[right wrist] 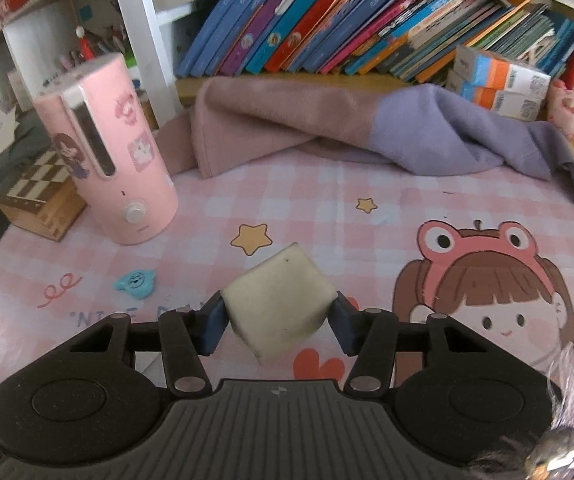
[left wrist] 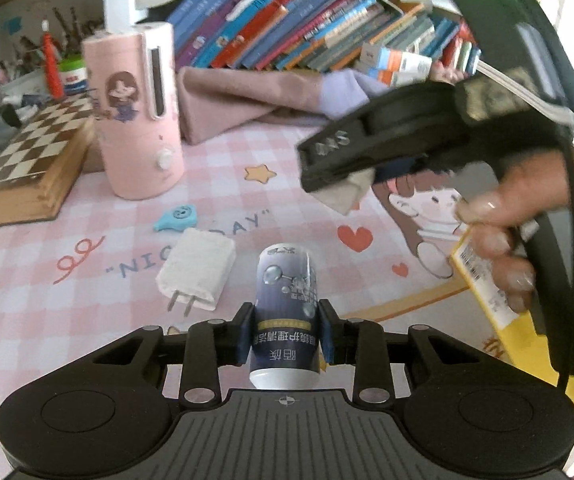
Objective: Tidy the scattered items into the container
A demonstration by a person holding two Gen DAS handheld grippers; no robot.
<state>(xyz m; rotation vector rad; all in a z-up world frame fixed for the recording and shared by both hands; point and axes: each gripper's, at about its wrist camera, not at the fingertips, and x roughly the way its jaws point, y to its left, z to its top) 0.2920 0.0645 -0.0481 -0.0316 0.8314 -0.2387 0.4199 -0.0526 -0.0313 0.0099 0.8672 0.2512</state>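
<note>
Left gripper (left wrist: 285, 334): jaws narrow, clamped on one small bottle (left wrist: 286, 312), dark blue label, white end toward the camera, lifted clear of the tabletop (left wrist: 87, 312).

Right gripper (right wrist: 277, 316): jaws about half wide, holding one off-white cube (right wrist: 279, 300) by two opposite sides, turned corner-up, off the surface. In the left wrist view the same gripper sits upper right, cube corner poking out at its tip, a hand (left wrist: 527, 232) wrapped round the grip.

Loose on the tabletop, count:
- 1 white plug adapter (left wrist: 196, 270), two prongs toward the camera, just left of the bottle
- 1 small blue smiley-face piece (left wrist: 177, 218), just beyond the adapter

Container: one yellow box (left wrist: 495, 304) at the right edge of the left view, mostly hidden behind the hand; contents can't be seen.

Also standing by:
- 1 pink cylindrical appliance (right wrist: 107, 152), upright, left rear
- 1 chessboard box (left wrist: 27, 160) left of it
- 1 pink-and-purple cloth (right wrist: 327, 128) bunched at the back
- Row of leaning books (right wrist: 347, 20) behind; too many to count.
</note>
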